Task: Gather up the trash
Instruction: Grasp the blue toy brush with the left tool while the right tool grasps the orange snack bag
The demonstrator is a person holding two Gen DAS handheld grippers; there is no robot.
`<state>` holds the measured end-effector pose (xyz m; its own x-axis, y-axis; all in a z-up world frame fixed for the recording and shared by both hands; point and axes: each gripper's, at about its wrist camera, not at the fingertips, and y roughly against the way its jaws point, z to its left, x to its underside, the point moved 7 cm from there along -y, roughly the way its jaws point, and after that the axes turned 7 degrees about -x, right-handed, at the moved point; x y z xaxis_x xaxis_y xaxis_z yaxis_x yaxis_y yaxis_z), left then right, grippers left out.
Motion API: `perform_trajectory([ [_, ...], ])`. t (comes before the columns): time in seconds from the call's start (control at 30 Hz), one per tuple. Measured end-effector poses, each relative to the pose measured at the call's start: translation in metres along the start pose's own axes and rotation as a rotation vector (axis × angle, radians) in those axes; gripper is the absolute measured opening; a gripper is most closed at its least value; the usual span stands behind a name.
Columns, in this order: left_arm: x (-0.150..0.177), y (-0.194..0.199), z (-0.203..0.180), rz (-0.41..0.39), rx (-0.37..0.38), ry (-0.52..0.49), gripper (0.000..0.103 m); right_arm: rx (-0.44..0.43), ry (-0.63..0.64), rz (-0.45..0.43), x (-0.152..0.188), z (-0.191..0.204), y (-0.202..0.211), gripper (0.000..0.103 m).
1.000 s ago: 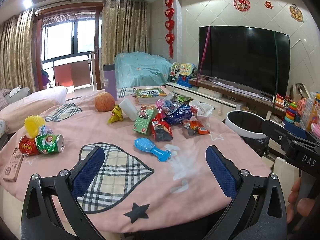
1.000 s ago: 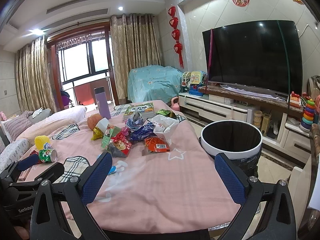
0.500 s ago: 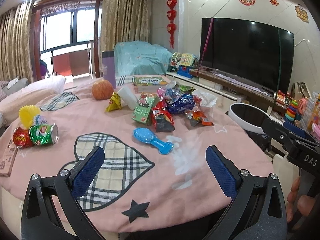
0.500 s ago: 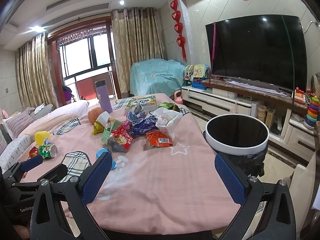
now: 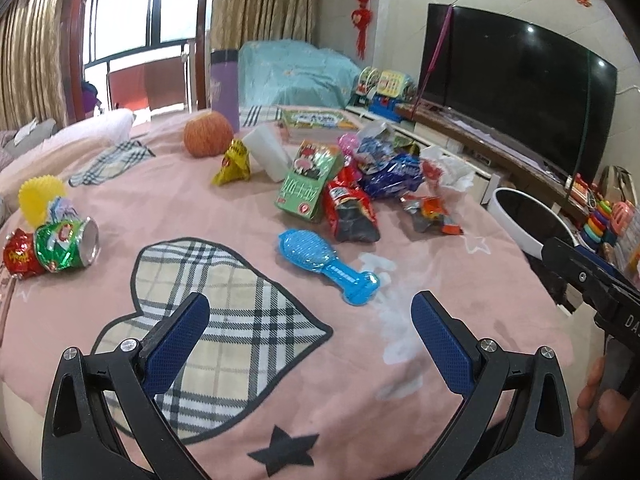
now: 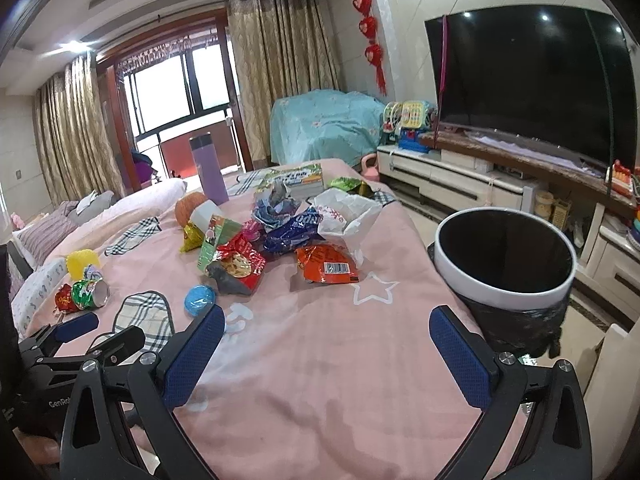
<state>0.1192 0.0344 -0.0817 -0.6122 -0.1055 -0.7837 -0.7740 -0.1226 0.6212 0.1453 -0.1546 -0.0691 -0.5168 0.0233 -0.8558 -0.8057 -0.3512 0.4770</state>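
Both grippers hover over the littered pink counter, fingers spread wide and holding nothing.

The left gripper (image 5: 310, 322) and right gripper (image 6: 326, 334) face a heap of snack wrappers (image 6: 280, 240) mid-counter (image 6: 320, 360). The white-rimmed trash bin (image 6: 505, 294), lined with a black bag, stands just beside the counter's right edge; its dark inside cannot be made out. A crushed green can (image 5: 66, 244) lies at left.

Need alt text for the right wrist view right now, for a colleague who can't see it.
The open, empty right hand-held gripper hovers over a pink tablecloth; a wrapper pile lies ahead, a white-rimmed bin stands at right.
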Motion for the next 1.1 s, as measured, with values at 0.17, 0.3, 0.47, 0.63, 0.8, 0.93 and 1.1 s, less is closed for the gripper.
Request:
perform_trajectory([
  [0.17, 0.0, -0.026, 0.001, 0.075, 0.011, 0.008, 0.097, -0.02, -0.017, 0.046, 0.0, -0.004, -0.026, 0.102],
  [0.3, 0.0, -0.048, -0.001, 0.136, 0.022, 0.015, 0.092, -0.033, -0.015, 0.077, -0.003, -0.005, -0.045, 0.101],
  [0.47, -0.005, -0.069, -0.005, 0.181, 0.027, 0.021, 0.09, -0.045, -0.031, 0.108, -0.008, -0.012, -0.067, 0.098],
  [0.63, -0.008, -0.088, -0.011, 0.222, 0.019, 0.013, 0.089, -0.047, -0.031, 0.151, -0.013, -0.017, -0.092, 0.092],
  [0.8, -0.008, -0.101, -0.013, 0.249, 0.014, 0.02, 0.089, -0.057, -0.025, 0.21, -0.014, -0.021, -0.118, 0.087],
  [0.93, -0.008, -0.109, -0.019, 0.26, 0.016, 0.005, 0.084, -0.051, 0.001, 0.253, -0.015, -0.02, -0.136, 0.082],
  [1.1, -0.01, -0.113, -0.024, 0.235, 0.007, -0.023, 0.066, -0.026, 0.015, 0.316, -0.008, -0.025, -0.153, 0.054],
])
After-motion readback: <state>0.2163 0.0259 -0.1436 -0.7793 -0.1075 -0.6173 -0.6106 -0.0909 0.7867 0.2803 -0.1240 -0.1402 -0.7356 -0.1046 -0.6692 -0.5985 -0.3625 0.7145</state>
